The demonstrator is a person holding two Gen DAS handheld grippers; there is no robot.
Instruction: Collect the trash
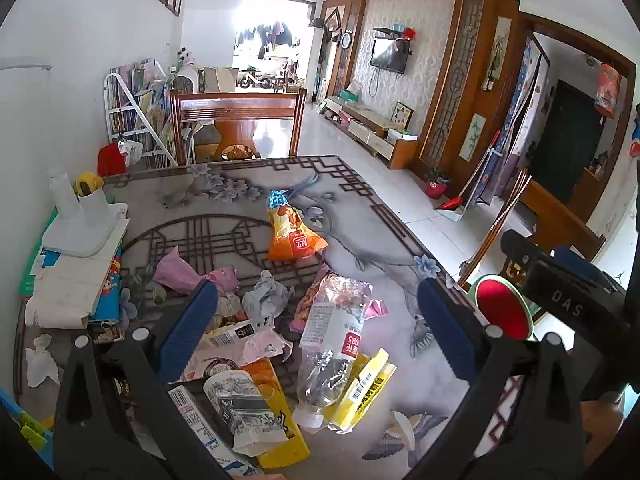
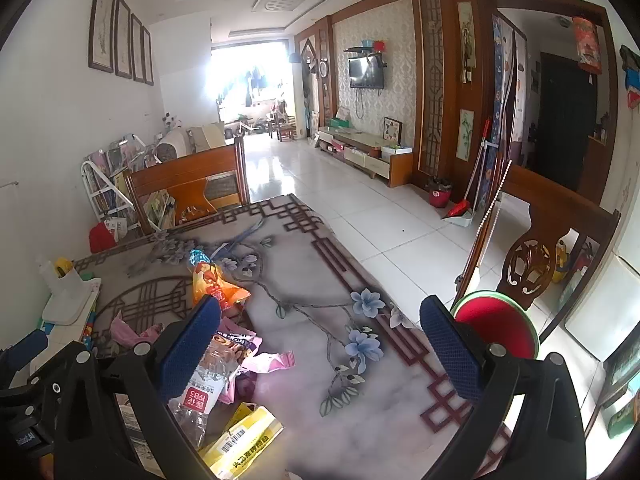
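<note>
Both my tongs, left (image 1: 318, 316) and right (image 2: 320, 340), gape wide, empty, above worktop (image 1: 400, 320); bottle (image 1: 334, 332) mid-frame among wrappers.

"DAS" on the right tongs (image 1: 568, 304); "1983" on bottle label (image 2: 197, 397)

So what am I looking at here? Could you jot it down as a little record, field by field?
Place: dining table in a living room
Trash: heap of wrappers, paper and cartons
Biggest piece: crushed clear plastic bottle, lying on its side
Set apart: orange snack bag, farther up the table
Left gripper: open, holding nothing, over the heap
Right gripper: open, holding nothing
Beside table: red round stool
Collected so far: nothing visible
</note>
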